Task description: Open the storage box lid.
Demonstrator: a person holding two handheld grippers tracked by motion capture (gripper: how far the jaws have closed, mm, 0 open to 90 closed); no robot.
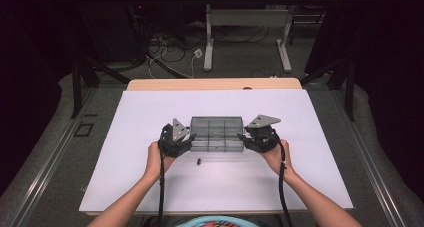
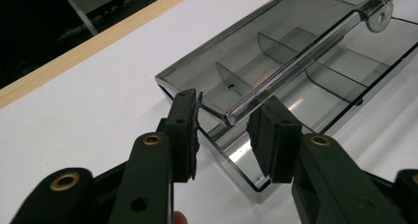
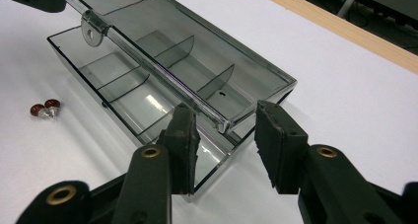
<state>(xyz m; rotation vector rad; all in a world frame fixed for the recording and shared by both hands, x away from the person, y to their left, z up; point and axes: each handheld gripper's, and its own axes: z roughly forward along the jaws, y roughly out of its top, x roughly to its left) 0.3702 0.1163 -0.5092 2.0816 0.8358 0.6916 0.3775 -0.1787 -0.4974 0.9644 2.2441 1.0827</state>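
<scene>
1. Left gripper (image 2: 224,125) straddles one end of the smoky clear box (image 1: 216,134), jaws part-open; pad contact is unclear.
2. Right gripper (image 3: 226,135) likewise straddles the box's opposite end.
3. Small red-capped pieces (image 3: 45,109) lie just beside the box, too small to identify.

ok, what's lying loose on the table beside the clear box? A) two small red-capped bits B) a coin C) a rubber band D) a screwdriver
A: the right gripper view shows two small red-capped bits on the white table, apart from the clear box.
</scene>
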